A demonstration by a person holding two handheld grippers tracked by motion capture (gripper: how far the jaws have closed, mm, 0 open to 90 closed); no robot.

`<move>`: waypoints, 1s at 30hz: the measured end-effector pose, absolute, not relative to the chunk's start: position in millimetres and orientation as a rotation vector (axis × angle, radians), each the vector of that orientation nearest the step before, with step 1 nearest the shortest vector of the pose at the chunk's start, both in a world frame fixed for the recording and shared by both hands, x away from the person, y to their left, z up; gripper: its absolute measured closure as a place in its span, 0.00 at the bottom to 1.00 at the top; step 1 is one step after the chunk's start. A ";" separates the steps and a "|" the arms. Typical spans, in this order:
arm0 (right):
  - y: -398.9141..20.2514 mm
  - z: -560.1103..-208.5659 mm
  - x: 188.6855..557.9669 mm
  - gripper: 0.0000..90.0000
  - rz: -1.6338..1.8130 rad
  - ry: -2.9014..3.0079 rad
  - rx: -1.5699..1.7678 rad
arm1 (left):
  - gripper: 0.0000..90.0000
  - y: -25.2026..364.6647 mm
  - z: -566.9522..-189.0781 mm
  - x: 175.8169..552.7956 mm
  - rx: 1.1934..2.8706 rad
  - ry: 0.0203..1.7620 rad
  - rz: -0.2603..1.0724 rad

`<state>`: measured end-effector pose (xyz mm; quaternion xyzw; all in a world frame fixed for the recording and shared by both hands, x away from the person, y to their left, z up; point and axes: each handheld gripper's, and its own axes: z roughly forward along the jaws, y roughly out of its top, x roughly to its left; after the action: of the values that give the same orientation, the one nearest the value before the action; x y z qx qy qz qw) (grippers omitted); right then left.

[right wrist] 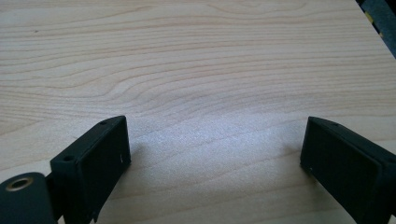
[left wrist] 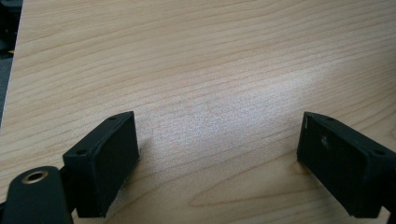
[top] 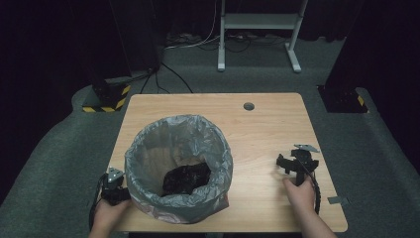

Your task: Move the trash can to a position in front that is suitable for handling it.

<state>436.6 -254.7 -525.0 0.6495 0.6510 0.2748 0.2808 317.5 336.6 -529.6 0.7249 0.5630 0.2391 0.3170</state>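
Note:
A round bin lined with a grey plastic bag [top: 179,166] stands on the near left part of the wooden table [top: 267,126]. A crumpled black bag [top: 185,178] lies inside it. My left gripper [top: 113,184] rests on the table by the bin's left side, held by a hand. In the left gripper view its jaws stand wide apart over bare wood, left gripper [left wrist: 218,154] open with nothing between the pads. My right gripper [top: 292,162] sits on the table to the right of the bin. Its jaws also stand wide over bare wood, right gripper [right wrist: 215,158] open and holding nothing.
A round cable hole [top: 248,106] sits near the table's far edge. A small grey piece of tape [top: 338,200] lies at the near right corner. Beyond the table are a white metal stand [top: 258,29], floor cables and posts with yellow-black striped bases [top: 106,96].

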 end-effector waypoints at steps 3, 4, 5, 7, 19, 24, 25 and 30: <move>-252.8 -525.1 434.1 0.09 0.735 1.743 1.744 | 0.14 336.7 -529.3 316.4 1.911 1.481 0.623; -252.6 -524.7 432.8 0.09 0.731 1.747 1.744 | 0.14 336.7 -529.3 316.4 1.911 1.481 0.623; -252.9 -524.4 429.3 0.09 0.736 1.764 1.736 | 0.14 336.7 -529.3 316.1 1.911 1.481 0.625; -252.1 -525.1 418.5 0.09 0.761 1.805 1.692 | 0.14 336.7 -529.3 316.1 1.912 1.480 0.624; -202.0 -488.3 380.5 0.11 0.918 1.905 1.398 | 0.16 344.4 -521.1 313.4 1.901 1.516 0.582; -181.9 -473.9 365.3 0.11 1.033 1.911 1.354 | 0.16 349.1 -505.9 306.3 1.840 1.516 0.598; -177.0 -471.6 361.6 0.11 1.055 1.916 1.341 | 0.16 350.1 -500.8 304.1 1.827 1.517 0.607; -150.0 -463.9 347.5 0.11 1.126 1.983 1.260 | 0.16 351.2 -475.8 293.3 1.779 1.502 0.658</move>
<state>347.5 -150.0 -463.9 0.4663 0.7339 0.4167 0.2651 293.3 351.2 -475.8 0.6878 0.5807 0.2543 0.3535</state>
